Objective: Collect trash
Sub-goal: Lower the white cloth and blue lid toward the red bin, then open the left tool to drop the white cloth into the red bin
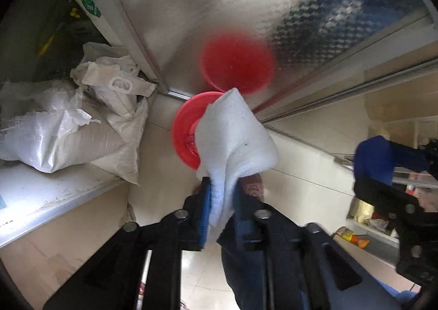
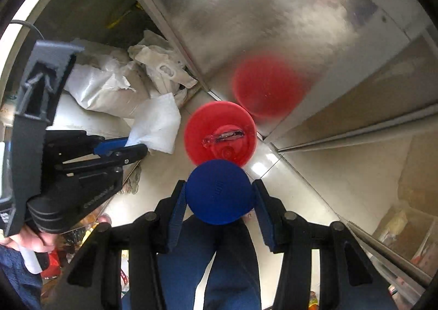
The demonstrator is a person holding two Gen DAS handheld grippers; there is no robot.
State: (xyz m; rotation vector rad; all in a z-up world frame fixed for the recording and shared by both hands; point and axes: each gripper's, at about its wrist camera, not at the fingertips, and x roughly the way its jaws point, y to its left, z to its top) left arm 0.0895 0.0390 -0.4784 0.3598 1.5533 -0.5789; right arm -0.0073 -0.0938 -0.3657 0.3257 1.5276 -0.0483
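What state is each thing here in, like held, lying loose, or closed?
White tissue: pinched between the left fingers, hanging over the red bin.
Blue round object: gripped between the right fingers.
Red bin: on the floor, lid closed.
White sacks: piled by the wall, crumpled, one torn open.

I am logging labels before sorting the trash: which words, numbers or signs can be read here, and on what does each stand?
Green oval sticker on the pale door frame: print too small to read.
Blue round lid in the right gripper: raised mark, blurred.
Black left gripper, holding a white crumpled tissue: raised lettering on its body, blurred.
Nothing reads clearly.
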